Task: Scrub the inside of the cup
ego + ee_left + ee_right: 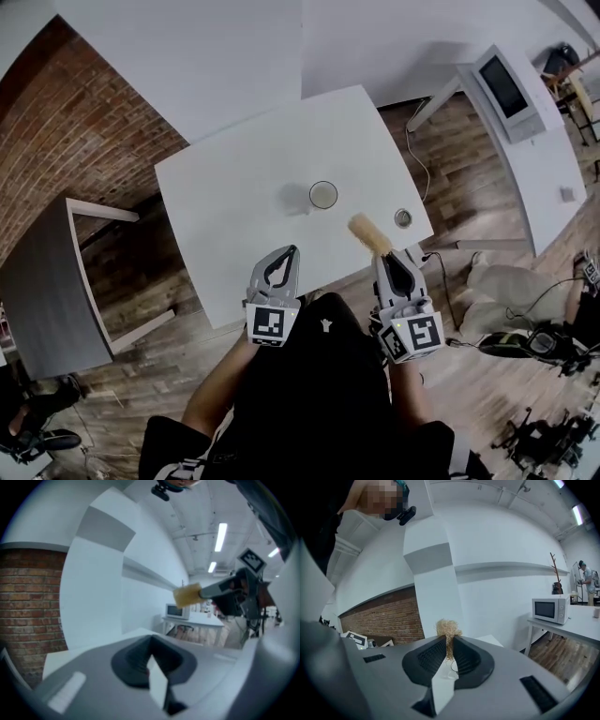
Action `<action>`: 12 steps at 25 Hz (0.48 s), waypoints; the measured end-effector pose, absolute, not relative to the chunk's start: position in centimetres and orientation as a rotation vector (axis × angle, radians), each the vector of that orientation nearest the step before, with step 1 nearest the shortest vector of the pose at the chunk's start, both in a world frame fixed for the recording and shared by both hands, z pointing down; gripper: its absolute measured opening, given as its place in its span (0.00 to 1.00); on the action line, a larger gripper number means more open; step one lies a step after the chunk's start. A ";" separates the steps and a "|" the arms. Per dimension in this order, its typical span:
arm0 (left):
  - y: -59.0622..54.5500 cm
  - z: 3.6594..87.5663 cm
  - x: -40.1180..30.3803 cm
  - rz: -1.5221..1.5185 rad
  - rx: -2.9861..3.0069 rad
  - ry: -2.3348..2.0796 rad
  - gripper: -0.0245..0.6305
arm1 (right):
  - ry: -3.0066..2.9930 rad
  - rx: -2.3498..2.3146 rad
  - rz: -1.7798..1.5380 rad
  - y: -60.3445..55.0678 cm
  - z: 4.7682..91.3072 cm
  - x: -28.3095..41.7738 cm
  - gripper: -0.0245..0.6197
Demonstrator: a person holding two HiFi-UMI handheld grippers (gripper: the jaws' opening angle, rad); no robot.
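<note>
A clear glass cup (323,194) stands upright near the middle of the white table (225,187). My right gripper (385,255) hovers over the table's near right edge, shut on a tan fibrous scrubber (368,234) that sticks out ahead toward the cup, a short way from it. In the right gripper view the scrubber's frayed tuft (448,629) is pinched between the jaws. My left gripper (290,251) is beside it over the table's near edge, shut and holding nothing. The left gripper view shows the scrubber (187,595) off to the right.
A small round metal piece (403,217) sits in the table near its right edge. A microwave (507,83) stands on a second white table at the right. A grey cabinet (42,281) and a brick wall (84,131) are on the left.
</note>
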State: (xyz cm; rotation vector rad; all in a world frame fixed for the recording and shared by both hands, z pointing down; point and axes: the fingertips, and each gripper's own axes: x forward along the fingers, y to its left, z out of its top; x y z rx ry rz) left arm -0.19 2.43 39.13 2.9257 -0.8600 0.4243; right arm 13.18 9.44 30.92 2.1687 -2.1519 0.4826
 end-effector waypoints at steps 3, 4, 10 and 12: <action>1.0 42.1 1.4 0.507 2.938 -0.787 0.04 | -2.140 2.170 0.494 7.8 31.1 14.2 0.10; 0.8 43.0 1.7 0.524 2.927 -0.770 0.05 | -2.141 2.155 0.503 7.4 31.3 14.4 0.10; -0.8 47.1 4.6 0.594 2.894 -0.733 0.10 | -2.196 2.026 0.578 4.5 33.3 16.6 0.10; -1.3 48.6 5.4 0.635 2.863 -0.742 0.10 | -2.211 1.957 0.609 3.7 34.4 17.4 0.10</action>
